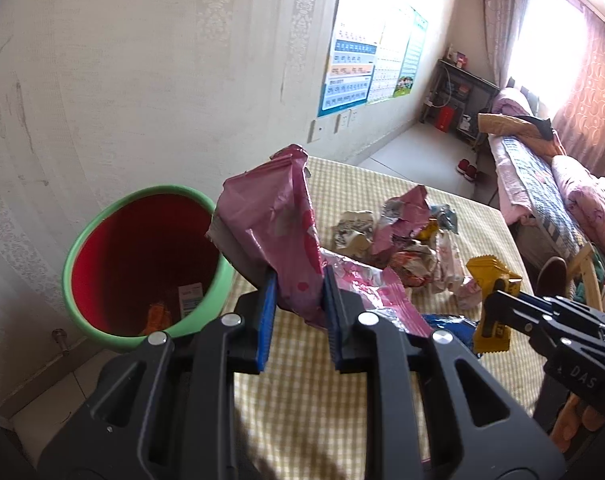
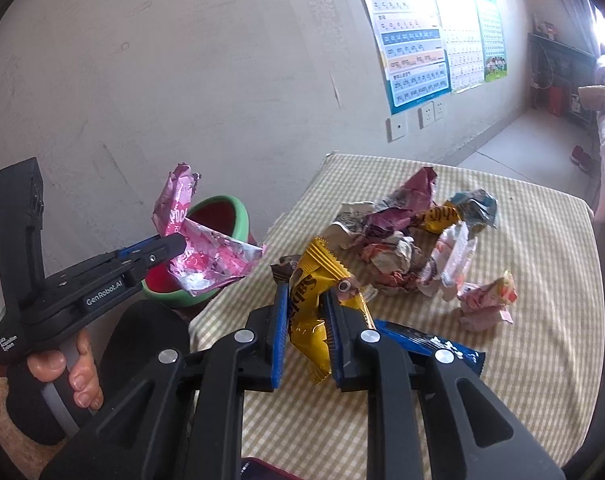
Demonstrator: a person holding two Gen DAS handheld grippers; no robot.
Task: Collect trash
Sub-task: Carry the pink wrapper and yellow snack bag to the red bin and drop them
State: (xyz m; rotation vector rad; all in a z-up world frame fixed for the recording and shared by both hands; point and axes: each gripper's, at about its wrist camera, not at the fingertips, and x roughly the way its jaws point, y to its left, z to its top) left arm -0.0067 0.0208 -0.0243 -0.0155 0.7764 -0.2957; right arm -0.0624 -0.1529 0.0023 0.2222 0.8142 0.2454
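pink wrapper pinched between left gripper pads, sticking up past fingertips – yellow wrapper clamped likewise in right gripper, red bin off left.

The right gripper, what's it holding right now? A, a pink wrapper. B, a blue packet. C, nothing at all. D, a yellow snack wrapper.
D: the right gripper is shut on the yellow snack wrapper, pinched between its blue pads; the pink wrapper is in the left gripper by the green-rimmed bin, and the blue packet lies on the checked cloth.
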